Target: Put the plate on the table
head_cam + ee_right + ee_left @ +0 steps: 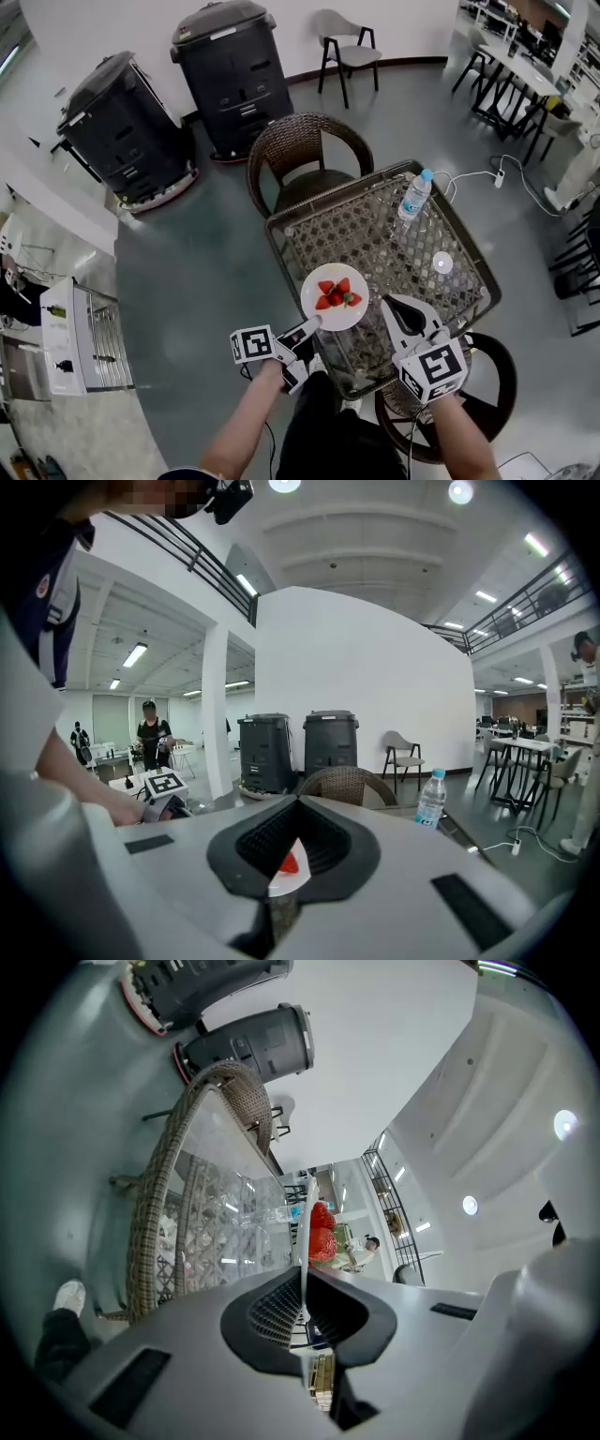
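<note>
My left claw (313, 324) grips the round white strawberry plate (336, 320) by its lower-left rim. Right claw (386, 302), closed, sits just right.

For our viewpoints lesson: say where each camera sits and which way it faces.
Head view: on the person's head, looking down on the table; forearms, left gripper and right gripper show.
Left gripper view: on the left gripper, rolled sideways, along its fingers, shut on the plate.
Right gripper view: on the right gripper, across the table towards two bins; its fingers show.
Shared: all see the plate.
</note>
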`<action>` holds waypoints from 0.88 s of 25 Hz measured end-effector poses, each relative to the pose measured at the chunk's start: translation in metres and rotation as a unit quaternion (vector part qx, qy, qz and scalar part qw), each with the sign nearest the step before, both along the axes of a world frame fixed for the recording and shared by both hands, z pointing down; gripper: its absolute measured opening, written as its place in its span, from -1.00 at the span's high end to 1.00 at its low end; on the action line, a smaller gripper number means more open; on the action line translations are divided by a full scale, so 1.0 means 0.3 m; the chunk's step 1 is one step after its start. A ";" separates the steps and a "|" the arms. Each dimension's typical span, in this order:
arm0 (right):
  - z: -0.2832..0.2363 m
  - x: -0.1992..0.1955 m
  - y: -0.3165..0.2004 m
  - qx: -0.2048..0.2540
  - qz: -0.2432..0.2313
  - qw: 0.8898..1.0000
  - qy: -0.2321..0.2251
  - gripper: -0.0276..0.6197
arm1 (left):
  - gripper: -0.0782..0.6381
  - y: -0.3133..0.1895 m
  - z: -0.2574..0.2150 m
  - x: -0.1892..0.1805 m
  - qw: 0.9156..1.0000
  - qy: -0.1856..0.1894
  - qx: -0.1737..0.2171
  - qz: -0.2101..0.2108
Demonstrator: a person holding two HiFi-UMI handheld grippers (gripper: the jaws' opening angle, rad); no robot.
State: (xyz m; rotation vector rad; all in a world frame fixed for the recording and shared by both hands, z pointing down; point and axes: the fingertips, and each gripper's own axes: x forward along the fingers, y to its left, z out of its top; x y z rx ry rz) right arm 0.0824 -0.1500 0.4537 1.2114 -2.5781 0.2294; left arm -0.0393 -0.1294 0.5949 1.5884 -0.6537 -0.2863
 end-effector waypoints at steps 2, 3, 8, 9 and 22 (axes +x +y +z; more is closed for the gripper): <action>0.026 -0.008 -0.042 -0.006 0.009 1.000 0.003 0.90 | 0.73 -0.060 0.045 -0.019 1.000 0.000 -0.009 0.002; 0.040 -0.012 -0.066 -0.009 0.014 1.000 0.005 0.90 | 0.73 -0.093 0.067 -0.030 1.000 -0.002 -0.012 0.003; 0.128 -0.037 -0.186 -0.028 0.034 0.999 0.019 0.90 | 0.73 -0.253 0.167 -0.082 1.000 -0.015 -0.023 0.010; 0.144 -0.044 -0.206 -0.032 0.037 0.999 0.020 0.90 | 0.73 -0.279 0.184 -0.088 0.999 -0.016 -0.026 0.010; 0.247 -0.137 -0.351 -0.063 0.046 0.997 0.024 0.90 | 0.73 -0.403 0.364 -0.147 0.996 -0.022 -0.090 0.008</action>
